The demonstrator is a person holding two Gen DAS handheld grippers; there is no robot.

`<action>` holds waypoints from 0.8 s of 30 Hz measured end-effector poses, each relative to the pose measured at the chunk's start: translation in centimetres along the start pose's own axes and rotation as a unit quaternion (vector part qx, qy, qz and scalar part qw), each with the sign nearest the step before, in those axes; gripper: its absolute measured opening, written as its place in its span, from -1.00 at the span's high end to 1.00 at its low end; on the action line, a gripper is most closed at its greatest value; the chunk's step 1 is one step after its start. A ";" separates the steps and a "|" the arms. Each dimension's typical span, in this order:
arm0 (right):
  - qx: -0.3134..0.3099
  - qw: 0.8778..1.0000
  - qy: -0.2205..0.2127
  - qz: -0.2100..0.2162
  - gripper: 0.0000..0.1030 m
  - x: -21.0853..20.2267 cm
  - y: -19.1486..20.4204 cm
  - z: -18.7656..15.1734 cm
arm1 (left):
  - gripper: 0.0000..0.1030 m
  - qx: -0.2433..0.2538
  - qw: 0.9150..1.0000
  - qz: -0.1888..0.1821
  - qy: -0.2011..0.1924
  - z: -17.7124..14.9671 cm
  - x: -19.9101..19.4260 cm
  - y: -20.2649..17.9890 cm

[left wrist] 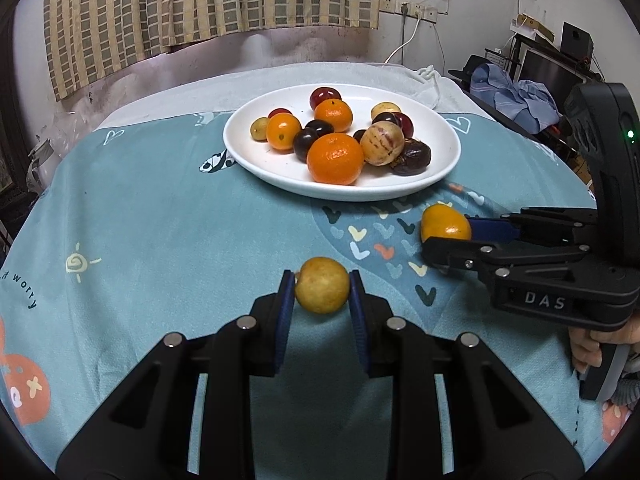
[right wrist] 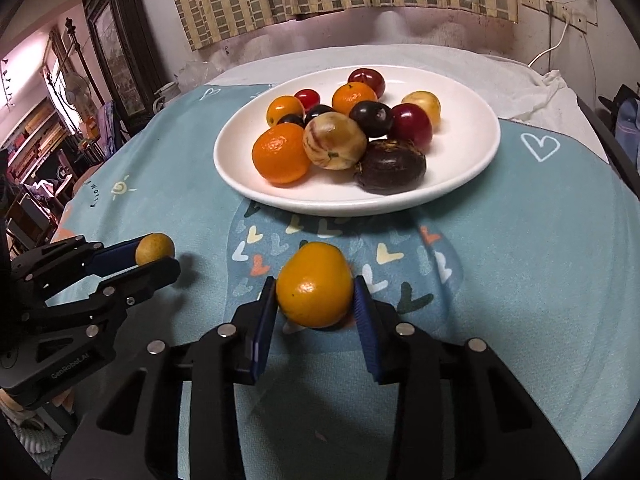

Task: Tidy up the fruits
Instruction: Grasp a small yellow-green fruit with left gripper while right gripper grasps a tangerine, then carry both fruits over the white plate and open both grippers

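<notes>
A white plate (left wrist: 444, 168) (right wrist: 472, 152) holds several fruits: oranges, dark plums, red cherries, a striped melon-like fruit (left wrist: 381, 139) (right wrist: 334, 141) and a dark passion fruit (right wrist: 391, 166). My left gripper (left wrist: 322, 290) is shut on a small yellow fruit (left wrist: 322, 290) (right wrist: 154, 248) just above the cloth, in front of the plate. My right gripper (right wrist: 315, 286) is shut on an orange (right wrist: 315, 284) (left wrist: 445, 223), to the right of the left gripper and near the plate's front rim.
The table is covered by a teal printed cloth (left wrist: 160, 240) over a white sheet. A curtain and wall sockets are behind. Clothes and furniture stand at the right (left wrist: 520, 92); shelves and a fan at the left (right wrist: 60, 120).
</notes>
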State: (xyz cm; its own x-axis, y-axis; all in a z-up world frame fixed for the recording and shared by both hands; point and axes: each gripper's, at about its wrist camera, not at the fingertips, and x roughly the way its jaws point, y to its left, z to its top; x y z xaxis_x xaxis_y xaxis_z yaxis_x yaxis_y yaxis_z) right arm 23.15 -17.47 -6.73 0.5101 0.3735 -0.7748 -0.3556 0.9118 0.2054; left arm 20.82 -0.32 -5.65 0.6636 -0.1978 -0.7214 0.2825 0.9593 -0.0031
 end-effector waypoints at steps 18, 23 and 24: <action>-0.040 0.999 -0.006 0.023 0.27 -2.6 2.6 -2.4 | 0.47 0.009 1.000 0.015 -0.013 0.0 -0.6 -0.6; -0.040 0.999 -0.013 0.027 0.27 -3.5 2.7 -3.0 | 0.47 0.015 0.999 0.023 -0.021 -0.1 -1.0 -1.1; -0.040 0.999 -0.015 0.027 0.27 -3.7 2.7 -3.1 | 0.47 0.016 0.999 0.024 -0.022 -0.2 -1.1 -1.2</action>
State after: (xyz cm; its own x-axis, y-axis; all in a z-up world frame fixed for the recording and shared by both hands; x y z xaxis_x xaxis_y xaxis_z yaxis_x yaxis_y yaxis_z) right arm 17.90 -16.94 -5.14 0.5104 0.4279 -0.7459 -0.4439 0.8740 0.1976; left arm 19.65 -1.20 -4.96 0.7066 -0.1618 -0.6889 0.2718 0.9609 0.0530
